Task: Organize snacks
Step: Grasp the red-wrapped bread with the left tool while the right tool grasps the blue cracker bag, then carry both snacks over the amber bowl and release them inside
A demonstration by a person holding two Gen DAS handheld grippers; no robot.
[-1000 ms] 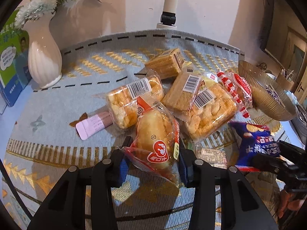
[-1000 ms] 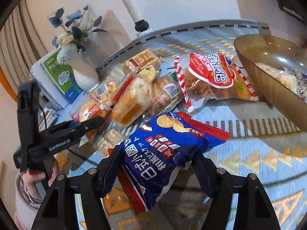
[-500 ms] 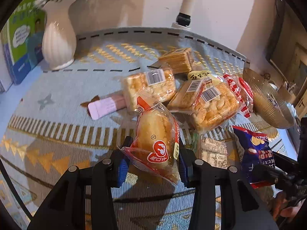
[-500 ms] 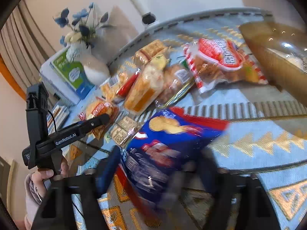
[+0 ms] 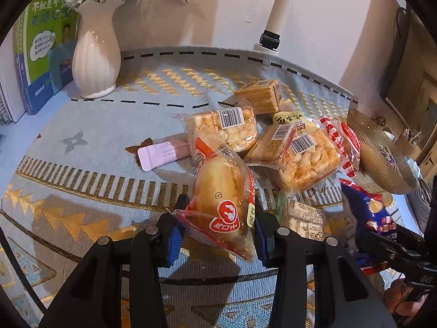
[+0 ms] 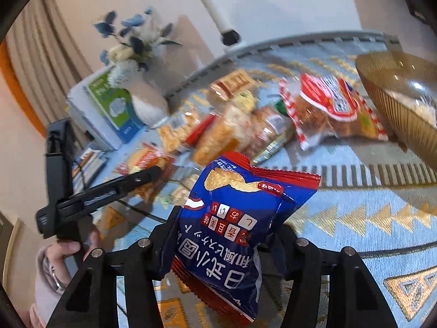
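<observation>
My left gripper (image 5: pixel 217 235) is shut on a clear red-trimmed bread packet (image 5: pixel 221 205) and holds it above the patterned cloth. My right gripper (image 6: pixel 228 243) is shut on a blue and red cracker bag (image 6: pixel 232 229), lifted off the table; that bag also shows in the left wrist view (image 5: pixel 374 218). A pile of wrapped pastries (image 5: pixel 297 150) lies mid-table, with a red-striped snack bag (image 6: pixel 327 106) beside a ribbed amber glass bowl (image 6: pixel 387 87) at the right. The bowl holds some packets. The left gripper also shows in the right wrist view (image 6: pixel 153 173).
A white vase (image 5: pixel 95 52) with flowers and a green book (image 5: pixel 46 41) stand at the back left. A pink stick packet (image 5: pixel 164 151) lies left of the pile. A small flat cracker pack (image 5: pixel 304 218) lies near my left gripper. A white pole (image 5: pixel 275 13) rises at the back edge.
Both grippers have risen and drawn back from the pile with their packets. The right one tilted its blue bag more upright and swung; the view is blurred.
</observation>
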